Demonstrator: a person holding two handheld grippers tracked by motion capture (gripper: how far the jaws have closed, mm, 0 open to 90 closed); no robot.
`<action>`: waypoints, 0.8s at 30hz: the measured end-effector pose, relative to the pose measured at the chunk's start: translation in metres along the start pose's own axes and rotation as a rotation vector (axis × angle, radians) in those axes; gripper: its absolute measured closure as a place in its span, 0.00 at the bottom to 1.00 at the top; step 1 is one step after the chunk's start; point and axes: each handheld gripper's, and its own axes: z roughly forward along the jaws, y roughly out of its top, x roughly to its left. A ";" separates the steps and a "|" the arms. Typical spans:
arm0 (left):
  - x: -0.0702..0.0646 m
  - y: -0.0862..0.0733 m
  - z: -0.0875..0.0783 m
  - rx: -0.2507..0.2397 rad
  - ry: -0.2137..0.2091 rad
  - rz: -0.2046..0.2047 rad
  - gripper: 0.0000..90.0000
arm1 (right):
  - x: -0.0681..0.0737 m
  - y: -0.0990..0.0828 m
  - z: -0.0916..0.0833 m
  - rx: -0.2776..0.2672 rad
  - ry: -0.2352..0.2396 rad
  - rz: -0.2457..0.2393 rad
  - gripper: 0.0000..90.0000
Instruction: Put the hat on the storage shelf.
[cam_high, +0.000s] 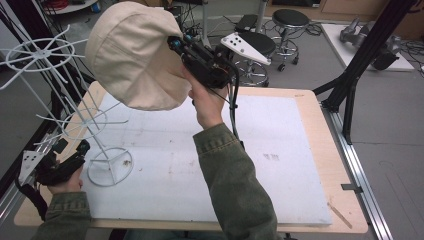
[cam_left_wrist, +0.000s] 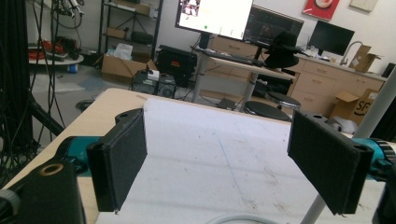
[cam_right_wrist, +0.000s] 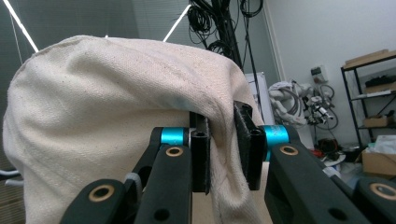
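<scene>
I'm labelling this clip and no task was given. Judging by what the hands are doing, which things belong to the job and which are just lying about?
Likely in the job:
- cream cap, pinched in the right gripper
- white wire rack on the table
- left gripper, open beside the rack's base

Just lying about:
- stools
- monitors
- cardboard boxes

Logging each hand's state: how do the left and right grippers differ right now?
The left gripper is open and holds nothing; the right gripper is shut on the cream hat. The left sits low by the white wire rack; the right is raised above the table. Both have black padded jaws.
</scene>
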 end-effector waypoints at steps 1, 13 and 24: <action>0.000 0.000 0.000 -0.001 0.000 0.000 0.22 | 0.001 0.000 0.003 -0.001 0.004 0.000 0.88; 0.001 0.000 0.001 0.002 -0.002 0.003 0.22 | 0.003 -0.008 0.040 0.047 -0.004 0.028 0.87; 0.001 -0.001 0.001 0.005 -0.005 0.001 0.22 | 0.004 -0.015 0.061 0.096 0.008 0.059 0.87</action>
